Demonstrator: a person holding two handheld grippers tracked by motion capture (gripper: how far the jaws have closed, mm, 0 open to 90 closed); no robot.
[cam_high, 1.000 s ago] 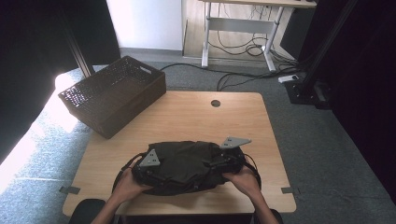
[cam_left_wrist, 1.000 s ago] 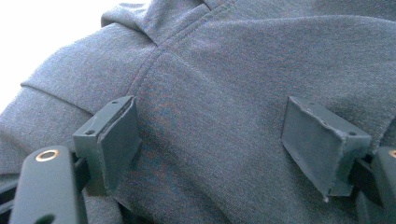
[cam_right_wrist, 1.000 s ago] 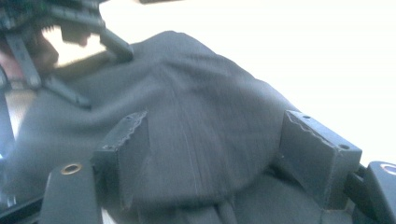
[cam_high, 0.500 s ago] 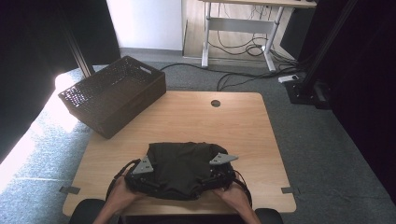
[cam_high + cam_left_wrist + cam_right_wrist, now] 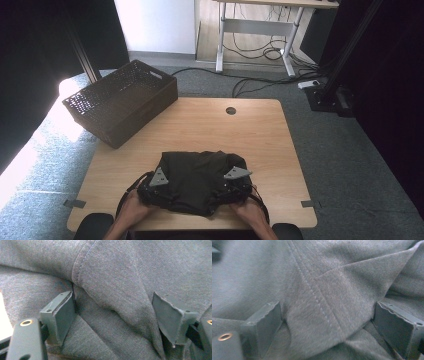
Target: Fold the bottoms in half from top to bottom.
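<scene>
A dark grey, soft knitted-fabric garment point(image 5: 197, 180) lies bunched in a rumpled heap at the near edge of the light wooden surface point(image 5: 210, 127), straight in front of the person. What kind of garment it is cannot be told: its outline is lost in folds, and its near hem hangs toward the edge, where the hands cover part of it.

The left hand-held gripper point(image 5: 150, 187) sits at the heap's left end with its grey three-cornered plate on top; its fingertips are buried under cloth in the high view. In the left gripper view its jaws stand spread wide, with a thick stitched fold of the garment point(image 5: 117, 290) bulging up between them. The left pad point(image 5: 61, 315) lies against the cloth at a seam, but whether the pads press on the fold or merely flank it is hard to judge.

The right hand-held gripper point(image 5: 235, 186) sits at the right end, likewise half sunk in fabric. Its jaws have just been opening and now stand spread, a seamed fold of the garment point(image 5: 329, 312) lying between them; the right pad point(image 5: 397, 330) is cut off by the frame edge.

The person's left hand point(image 5: 132, 210) and right hand point(image 5: 252, 212) are partly cut off at the bottom.

Beyond, a dark brown woven plastic basket point(image 5: 122, 102) overhangs the far left corner, well apart from the garment.
</scene>
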